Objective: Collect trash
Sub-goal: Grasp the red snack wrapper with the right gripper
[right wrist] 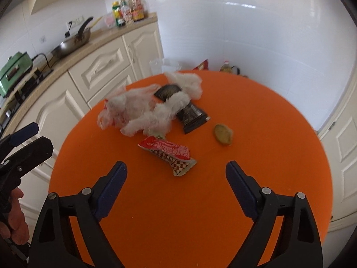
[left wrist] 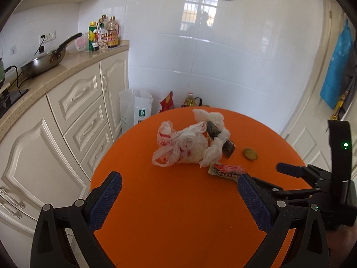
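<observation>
A crumpled white plastic bag (right wrist: 133, 111) with red print lies heaped on the orange tabletop (right wrist: 200, 212). Touching it on the right is a dark wrapper (right wrist: 191, 116); just in front, a red checkered wrapper (right wrist: 169, 151) lies flat; a small brownish scrap (right wrist: 223, 134) sits apart, farther right.

Trash pile (left wrist: 191, 143) on orange table (left wrist: 178, 212)

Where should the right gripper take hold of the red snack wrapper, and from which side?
Grip the red snack wrapper across its narrow middle, coming down from above with the open right gripper. It lies flat and alone on the orange table, long axis slanting, so turn the fingers to pinch across its short width; its crimped checkered end is thinner and likelier to slip.
</observation>
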The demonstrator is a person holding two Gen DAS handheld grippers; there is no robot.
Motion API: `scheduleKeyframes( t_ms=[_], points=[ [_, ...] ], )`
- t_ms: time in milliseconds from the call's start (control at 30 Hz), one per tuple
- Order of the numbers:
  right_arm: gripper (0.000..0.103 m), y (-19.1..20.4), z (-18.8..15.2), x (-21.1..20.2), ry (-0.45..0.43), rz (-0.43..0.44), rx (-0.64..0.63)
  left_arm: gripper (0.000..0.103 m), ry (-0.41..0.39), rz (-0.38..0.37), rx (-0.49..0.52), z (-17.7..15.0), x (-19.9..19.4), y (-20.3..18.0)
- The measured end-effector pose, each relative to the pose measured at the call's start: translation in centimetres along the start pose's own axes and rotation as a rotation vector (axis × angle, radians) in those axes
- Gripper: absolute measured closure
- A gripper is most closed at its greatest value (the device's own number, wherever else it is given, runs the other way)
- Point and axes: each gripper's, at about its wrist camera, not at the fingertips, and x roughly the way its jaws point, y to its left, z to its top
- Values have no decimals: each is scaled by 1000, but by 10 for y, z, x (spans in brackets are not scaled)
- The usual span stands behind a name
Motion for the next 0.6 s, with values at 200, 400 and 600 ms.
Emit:
scheduleKeyframes(
  t_ms=[200, 400, 600],
  points=[
    [27, -6, 9, 50, 77, 43, -21, 1, 63, 10, -20, 11, 47, -4],
    [51, -17, 21, 74, 102, 129, -18, 1, 105, 7, -9, 23, 85, -13],
    [73, -19, 22, 74, 113, 145, -36, 1, 129, -9, -7, 35, 113, -21]
  ],
)
